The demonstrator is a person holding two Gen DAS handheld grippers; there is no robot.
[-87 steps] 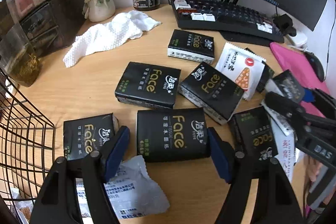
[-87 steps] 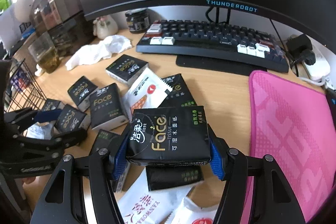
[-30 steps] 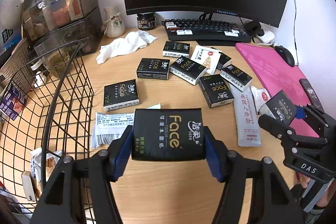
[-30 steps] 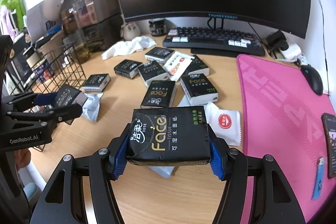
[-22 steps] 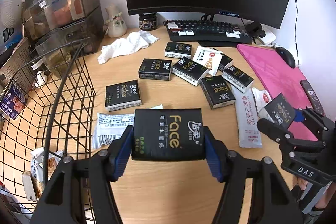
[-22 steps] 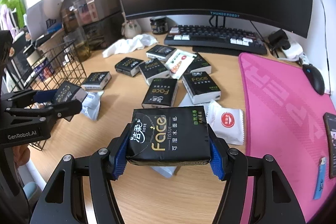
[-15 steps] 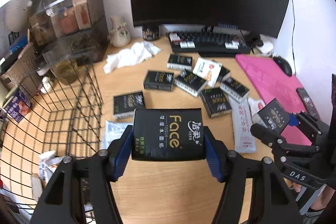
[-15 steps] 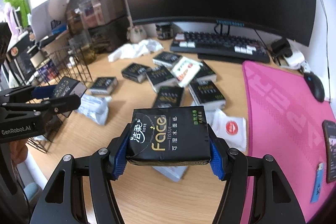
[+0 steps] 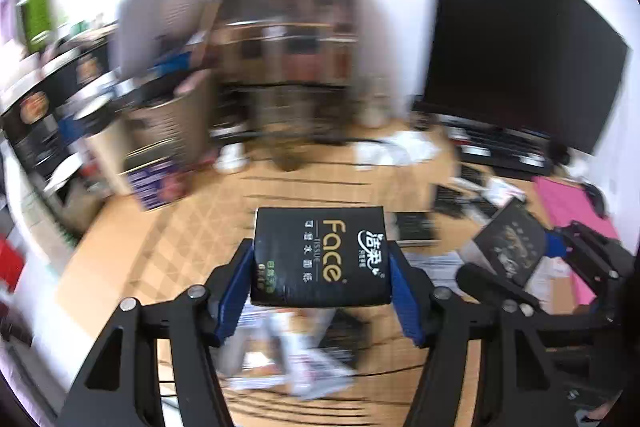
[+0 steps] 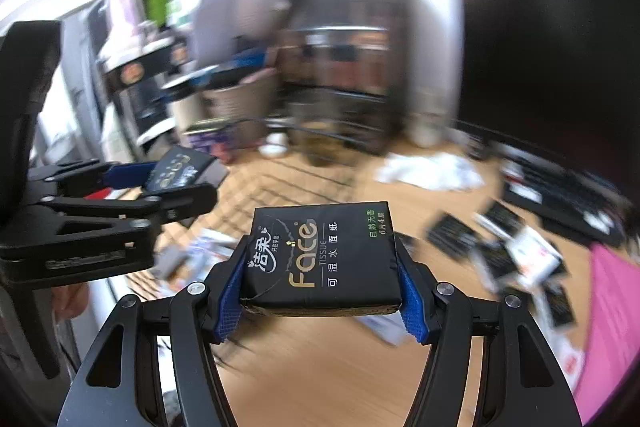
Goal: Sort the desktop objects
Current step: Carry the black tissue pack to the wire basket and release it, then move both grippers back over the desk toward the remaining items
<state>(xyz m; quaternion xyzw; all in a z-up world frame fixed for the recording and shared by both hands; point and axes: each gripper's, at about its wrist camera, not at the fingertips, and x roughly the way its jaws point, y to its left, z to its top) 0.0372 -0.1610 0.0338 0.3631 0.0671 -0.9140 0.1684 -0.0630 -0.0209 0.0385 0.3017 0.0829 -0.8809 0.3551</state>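
My left gripper (image 9: 321,267) is shut on a black "Face" tissue pack (image 9: 320,247), its blue pads pressing both short sides. It hangs above the black wire basket (image 9: 280,179), whose grid is blurred below. The right gripper (image 10: 322,267) is shut on a second black "Face" pack (image 10: 324,251), held over the desk beside the basket (image 10: 280,183). Each view shows the other gripper with its pack: the right one (image 9: 512,255) at the right edge, the left one (image 10: 180,183) at the left. Several more black packs (image 10: 460,235) lie blurred on the desk.
Wrappers (image 9: 300,367) lie in the basket bottom. A white cloth (image 10: 432,167), keyboard (image 10: 560,195), dark monitor (image 10: 540,27) and pink mat (image 10: 616,287) are to the right. Dark storage boxes (image 9: 288,47) stand behind the basket.
Both grippers have swung left and upward with their packs still gripped. The views have turned from the desk's scattered packs toward the wire basket, and the background is now motion-blurred.
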